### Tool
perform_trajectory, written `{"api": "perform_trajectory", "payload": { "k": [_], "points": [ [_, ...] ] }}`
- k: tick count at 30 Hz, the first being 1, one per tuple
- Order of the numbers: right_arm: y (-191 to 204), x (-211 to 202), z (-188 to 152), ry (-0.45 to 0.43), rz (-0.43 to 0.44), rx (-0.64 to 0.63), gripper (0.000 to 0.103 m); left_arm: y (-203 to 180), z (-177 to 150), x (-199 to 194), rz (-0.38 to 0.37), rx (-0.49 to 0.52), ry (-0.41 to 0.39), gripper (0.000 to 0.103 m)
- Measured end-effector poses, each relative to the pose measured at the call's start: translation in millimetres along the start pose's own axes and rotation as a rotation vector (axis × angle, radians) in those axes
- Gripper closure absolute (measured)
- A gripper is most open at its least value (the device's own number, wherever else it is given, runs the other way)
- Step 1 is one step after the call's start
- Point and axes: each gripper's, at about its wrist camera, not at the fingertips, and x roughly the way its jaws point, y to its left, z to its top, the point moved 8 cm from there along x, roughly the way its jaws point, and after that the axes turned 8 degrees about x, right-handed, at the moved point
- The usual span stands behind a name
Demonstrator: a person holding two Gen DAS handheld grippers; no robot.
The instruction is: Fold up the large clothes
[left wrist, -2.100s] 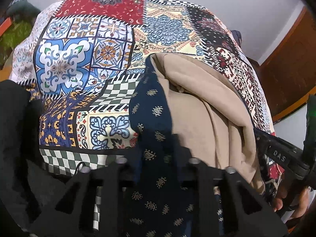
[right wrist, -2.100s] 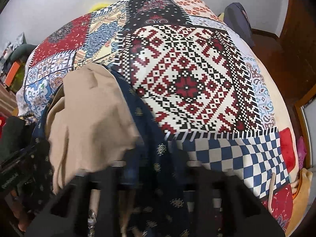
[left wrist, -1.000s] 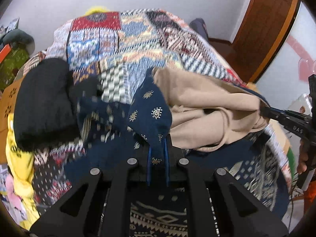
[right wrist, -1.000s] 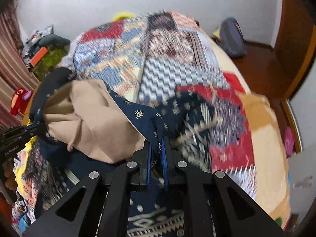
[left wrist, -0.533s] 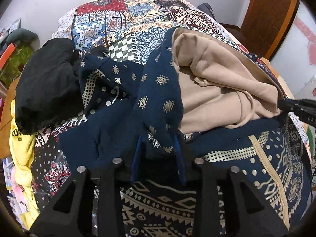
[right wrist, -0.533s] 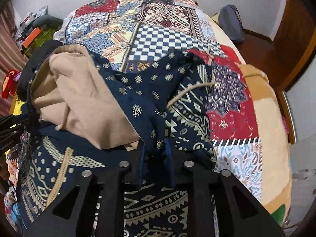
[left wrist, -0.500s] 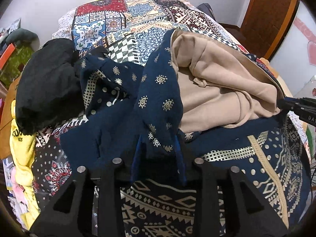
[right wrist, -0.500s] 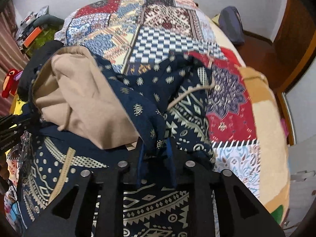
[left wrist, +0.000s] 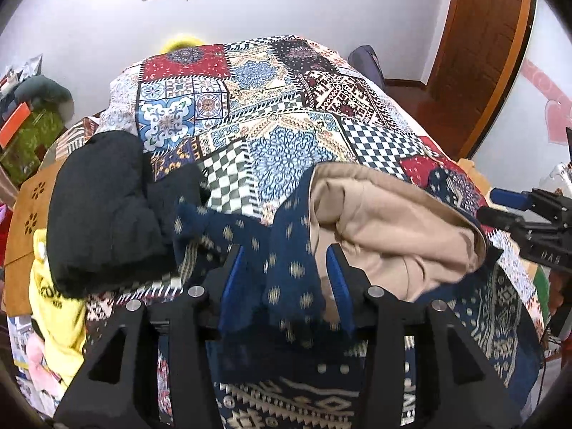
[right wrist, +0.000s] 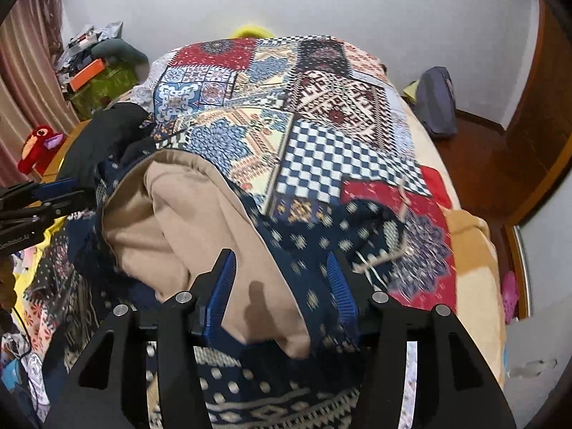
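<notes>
A large navy garment with a cream pattern and a tan lining (left wrist: 393, 228) lies bunched on the near end of the patchwork bedspread (left wrist: 271, 114). My left gripper (left wrist: 286, 268) is open, its blue pads either side of a loose navy fold (left wrist: 293, 250) that slips between them. My right gripper (right wrist: 282, 279) is open too, with the garment's navy edge (right wrist: 311, 250) and tan lining (right wrist: 186, 221) lying slack between its jaws. Each gripper shows at the other view's edge, the right one in the left wrist view (left wrist: 529, 221) and the left one in the right wrist view (right wrist: 35, 200).
A black garment (left wrist: 103, 207) and a yellow one (left wrist: 53, 296) lie at the bed's left edge. A grey backpack (right wrist: 436, 103) sits on the wooden floor at the right, by a wooden door (left wrist: 482, 53). Clutter and a red plush toy (right wrist: 39, 143) stand at the left.
Both grippers have opened and let go of the navy garment's corners. The garment has dropped onto the bed, and both grippers have tilted up and drawn back a little.
</notes>
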Motion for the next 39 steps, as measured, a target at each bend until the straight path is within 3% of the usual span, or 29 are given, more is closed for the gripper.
{"api": "perform_trajectory", "payload": {
  "k": [7, 15, 16, 18, 20, 24, 33, 39],
  "points": [
    [10, 49, 8, 0.083, 0.047, 0.012, 0.054, -3, 23, 38, -0.036, 0.022, 0.023, 0.057],
    [8, 89, 10, 0.172, 0.155, 0.124, 0.055, 1, 26, 86, -0.103, -0.022, 0.077, 0.059],
    [9, 90, 11, 0.169, 0.166, 0.131, 0.058, 1, 25, 88, -0.113, -0.028, 0.078, 0.066],
    [11, 91, 12, 0.181, 0.198, 0.143, 0.077, 1, 22, 92, -0.131, -0.042, 0.082, 0.078],
    [13, 89, 11, 0.191, 0.224, 0.168, 0.089, -1, 21, 91, -0.146, -0.051, 0.080, 0.087],
    [17, 70, 11, 0.163, 0.222, 0.157, 0.095, -8, 21, 71, -0.171, -0.038, 0.043, 0.093],
    [26, -16, -8, 0.054, 0.224, 0.075, 0.096, -41, 7, -17, -0.248, 0.032, -0.060, 0.093],
    [33, -45, -46, 0.059, 0.218, 0.034, 0.096, -60, -31, -42, -0.256, 0.057, -0.035, 0.093]
  ]
}}
